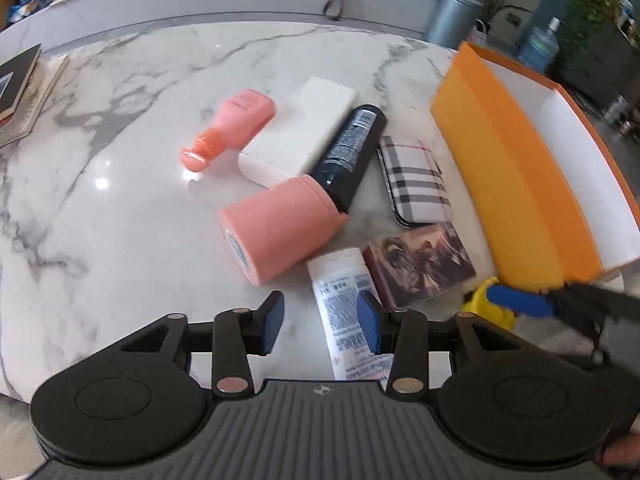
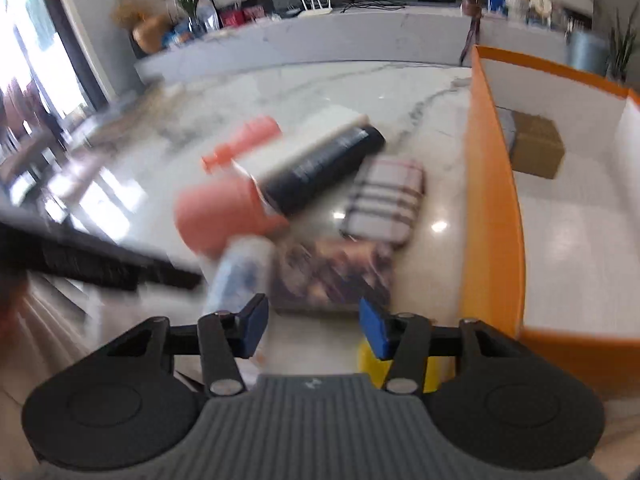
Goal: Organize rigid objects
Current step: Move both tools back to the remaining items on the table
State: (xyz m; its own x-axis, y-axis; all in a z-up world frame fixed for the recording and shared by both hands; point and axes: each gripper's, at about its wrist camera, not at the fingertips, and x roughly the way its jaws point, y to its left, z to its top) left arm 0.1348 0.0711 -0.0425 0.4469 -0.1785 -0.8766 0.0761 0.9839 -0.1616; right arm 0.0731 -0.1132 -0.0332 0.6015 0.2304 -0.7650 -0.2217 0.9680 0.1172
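Several items lie jumbled on the marble table: a pink bottle, a white block, a black can, a pink cylinder, a plaid case, a marbled brown box and a white tube. My left gripper hovers open over the tube's near end, with its pads not pressing on it. My right gripper is open and empty, in front of the marbled box and above a yellow object. An orange box stands to the right.
Inside the orange box, on its white floor, a brown carton sits at the far end. Books lie at the table's left edge. A grey bin and plants stand beyond the table. The right wrist view is motion-blurred.
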